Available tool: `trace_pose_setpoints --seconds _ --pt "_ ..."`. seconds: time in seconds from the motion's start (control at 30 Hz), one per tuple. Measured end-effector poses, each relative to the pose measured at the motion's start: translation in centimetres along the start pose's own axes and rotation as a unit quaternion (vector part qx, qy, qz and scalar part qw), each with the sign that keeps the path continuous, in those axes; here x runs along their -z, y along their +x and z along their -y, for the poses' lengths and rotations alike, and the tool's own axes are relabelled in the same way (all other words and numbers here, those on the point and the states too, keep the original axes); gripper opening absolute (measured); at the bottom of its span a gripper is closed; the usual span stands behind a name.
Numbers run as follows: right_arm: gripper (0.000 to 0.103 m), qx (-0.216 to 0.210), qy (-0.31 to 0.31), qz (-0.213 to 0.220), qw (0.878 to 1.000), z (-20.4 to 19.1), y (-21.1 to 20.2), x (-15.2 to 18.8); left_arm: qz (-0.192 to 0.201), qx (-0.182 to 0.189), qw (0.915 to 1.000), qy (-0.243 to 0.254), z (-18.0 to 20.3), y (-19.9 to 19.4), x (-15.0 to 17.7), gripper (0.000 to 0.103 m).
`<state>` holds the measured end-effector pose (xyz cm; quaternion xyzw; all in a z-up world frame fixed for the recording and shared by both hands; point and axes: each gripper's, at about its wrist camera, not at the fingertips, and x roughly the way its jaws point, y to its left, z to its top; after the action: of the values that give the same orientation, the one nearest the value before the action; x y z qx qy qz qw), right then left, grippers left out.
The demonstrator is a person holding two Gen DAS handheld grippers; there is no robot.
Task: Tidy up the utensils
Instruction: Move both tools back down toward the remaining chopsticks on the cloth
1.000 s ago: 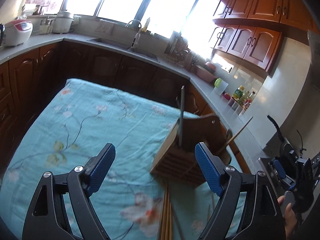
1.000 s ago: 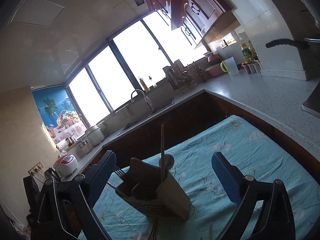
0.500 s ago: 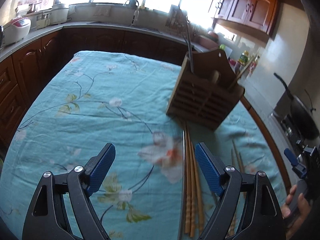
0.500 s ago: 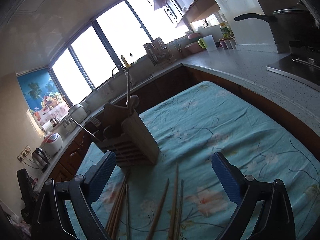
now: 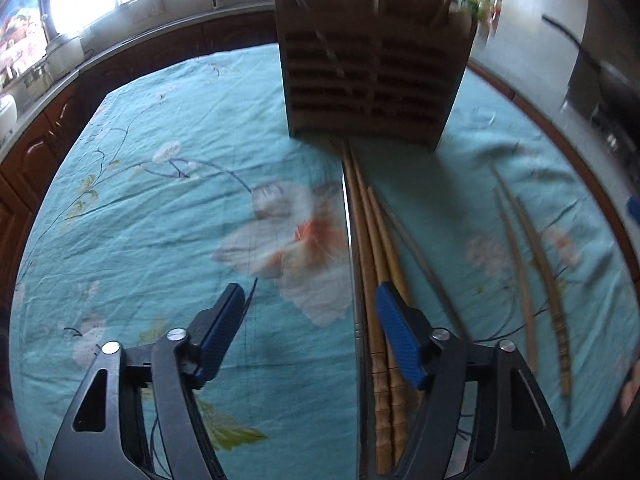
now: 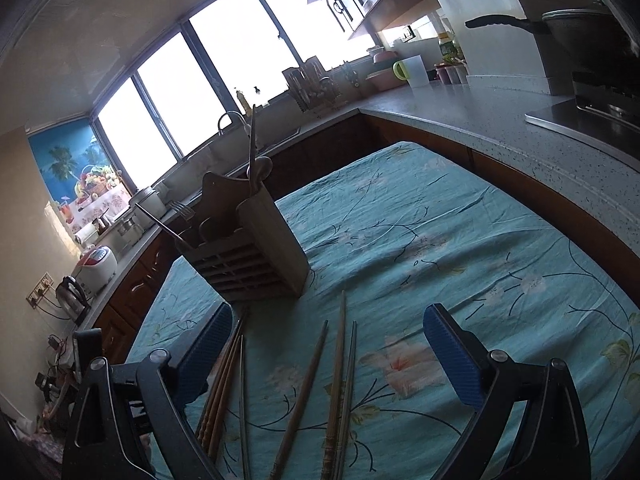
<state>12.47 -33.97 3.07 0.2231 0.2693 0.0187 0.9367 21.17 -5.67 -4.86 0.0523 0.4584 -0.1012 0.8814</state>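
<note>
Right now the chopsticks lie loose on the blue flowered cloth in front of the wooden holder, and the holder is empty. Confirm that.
The holder is not empty: the right wrist view shows a fork and other utensils standing in it. The rest holds: chopsticks lie loose on the cloth in front of it.

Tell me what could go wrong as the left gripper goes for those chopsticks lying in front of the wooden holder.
1. The left gripper, jaws just closing on nothing, sits beside the chopstick bundle; it may close on the cloth.
2. The sticks lie packed together with a metal one, so several could lift at once or scatter.
3. The slatted holder stands right at their tips; a push could shove it.
</note>
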Motion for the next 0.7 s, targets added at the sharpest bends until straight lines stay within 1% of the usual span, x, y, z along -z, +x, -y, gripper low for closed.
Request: trace_pose_setpoints --seconds 0.07,0.17,0.2,0.23,0.27,0.3,0.33,0.37,0.4,0.43,0.5,0.6,0.7 --pt "0.098 0.000 0.002 -0.001 1.000 0.0 0.0 0.1 0.003 -0.005 1.0000 -0.004 0.0 -0.1 -0.1 0.070" --pt "0.098 0.001 0.003 -0.002 1.000 0.1 0.0 0.1 -0.002 -0.010 0.9997 -0.023 -0.7 -0.3 -0.1 0.070" --pt "0.098 0.003 0.003 -0.003 1.000 0.1 0.1 0.1 -0.004 -0.025 0.9992 -0.029 -1.1 -0.5 0.2 0.070" --pt "0.098 0.002 0.004 -0.005 1.000 0.1 0.2 0.1 -0.007 -0.036 0.9986 -0.038 -1.5 -0.5 0.5 0.066" --pt "0.098 0.001 0.004 -0.006 1.000 0.1 0.3 0.1 -0.020 -0.037 0.9980 -0.047 -2.0 -0.4 1.0 0.067" --pt "0.098 0.000 0.004 -0.006 1.000 0.1 0.3 0.2 -0.007 -0.032 0.9980 -0.054 -2.3 -0.8 1.6 0.066" --pt "0.098 0.000 0.004 -0.006 1.000 0.1 0.3 0.2 -0.007 -0.039 0.9975 -0.058 -2.6 -1.2 2.2 0.066" --pt "0.098 0.000 0.003 -0.006 1.000 0.1 0.4 0.3 -0.010 -0.037 0.9973 -0.062 -2.7 -1.5 2.5 0.065" --pt "0.098 -0.001 0.002 -0.008 1.000 0.0 0.5 0.4 -0.010 -0.028 0.9973 -0.068 -2.8 -1.8 2.7 0.065" --pt "0.098 -0.002 0.001 -0.010 1.000 0.0 0.7 0.5 -0.008 -0.003 0.9968 -0.080 -3.1 -2.1 2.7 0.065" --pt "0.098 -0.004 0.000 -0.017 1.000 -0.1 1.3 0.6 -0.008 0.024 0.9956 -0.090 -3.2 -2.2 2.0 0.065" --pt "0.098 -0.006 0.005 -0.024 1.000 -0.1 2.0 0.6 0.003 0.036 0.9966 -0.074 -2.5 -1.7 0.2 0.065" --pt "0.098 -0.007 0.004 -0.024 1.000 -0.3 2.4 0.5 -0.004 0.034 0.9983 -0.048 -1.1 -0.2 -1.5 0.065"
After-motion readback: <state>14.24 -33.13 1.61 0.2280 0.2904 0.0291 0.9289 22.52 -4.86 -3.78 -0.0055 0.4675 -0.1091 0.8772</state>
